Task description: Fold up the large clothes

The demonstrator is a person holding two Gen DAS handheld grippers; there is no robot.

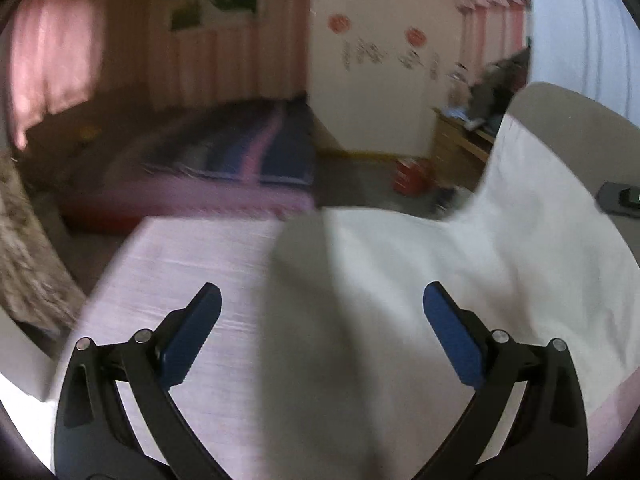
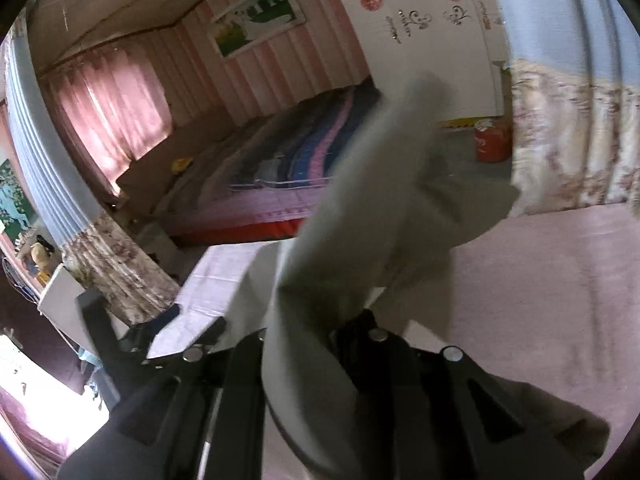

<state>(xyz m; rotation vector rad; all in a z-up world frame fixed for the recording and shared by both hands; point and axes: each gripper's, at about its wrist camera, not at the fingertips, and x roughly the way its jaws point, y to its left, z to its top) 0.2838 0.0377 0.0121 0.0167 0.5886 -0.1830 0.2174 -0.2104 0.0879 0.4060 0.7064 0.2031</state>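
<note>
A large white garment (image 1: 380, 280) lies spread over the pink-covered surface (image 1: 180, 260), and its right part is lifted into the air. My left gripper (image 1: 322, 312) is open just above the cloth, its blue pads (image 1: 200, 332) wide apart with nothing between them. In the right wrist view my right gripper (image 2: 316, 320) is shut on a bunched fold of the same garment (image 2: 360, 200). The fold rises from the jaws and hides the fingertips. The pink surface (image 2: 540, 280) lies below and to the right.
A bed with a striped blanket (image 1: 240, 152) stands across the floor beyond the surface's far edge. A red container (image 1: 410, 176) sits on the floor by a wooden desk (image 1: 460, 140). A dark flat object (image 1: 620, 198) lies at the far right. A floral curtain (image 2: 568, 140) hangs at the right.
</note>
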